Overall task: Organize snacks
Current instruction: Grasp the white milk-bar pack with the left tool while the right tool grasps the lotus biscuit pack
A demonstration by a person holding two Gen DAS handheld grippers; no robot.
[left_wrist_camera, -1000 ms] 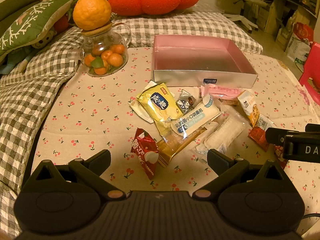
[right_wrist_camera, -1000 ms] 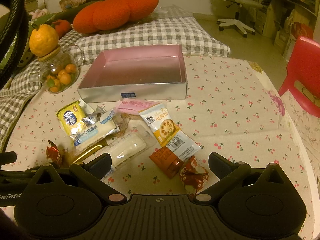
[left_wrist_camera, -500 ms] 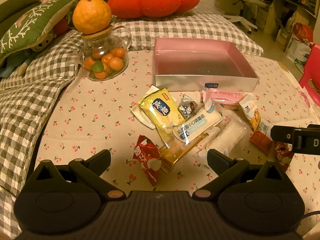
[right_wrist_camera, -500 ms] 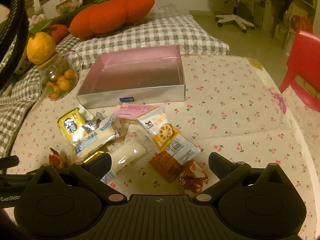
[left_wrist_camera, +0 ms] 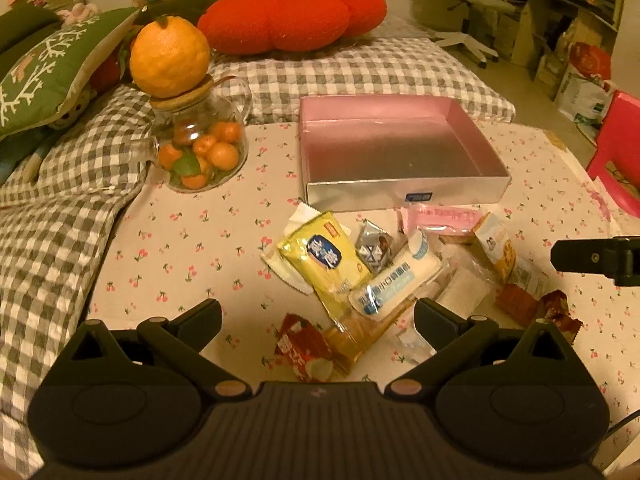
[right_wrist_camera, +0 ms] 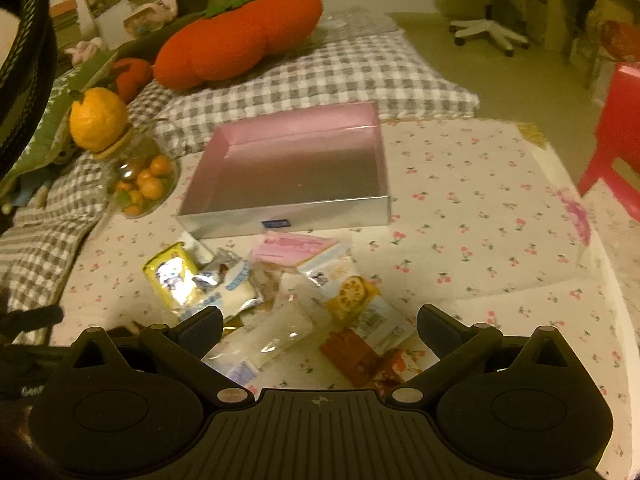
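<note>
Pink-lined box (left_wrist_camera: pixel 400 152) sits empty near the tablecloth's (left_wrist_camera: pixel 180 248) far edge. Snack packets (left_wrist_camera: pixel 360 272) lie piled just before it. Left gripper (left_wrist_camera: pixel 318 316) and right gripper (right_wrist_camera: pixel 320 322), both spread wide and empty, hover above the pile's near side.

The right-wrist view is smeared with motion blur, so print on the yellow packet (right_wrist_camera: pixel 170 280) and the lotus-root packet (right_wrist_camera: pixel 352 292) cannot be read. The left gripper's body covers the lower end of the red wrapper (left_wrist_camera: pixel 304 354). The red chair (left_wrist_camera: pixel 618 152) is cut by the picture's right edge. The clear packet (left_wrist_camera: pixel 460 292) lies partly under others near the tablecloth's front edge.
</note>
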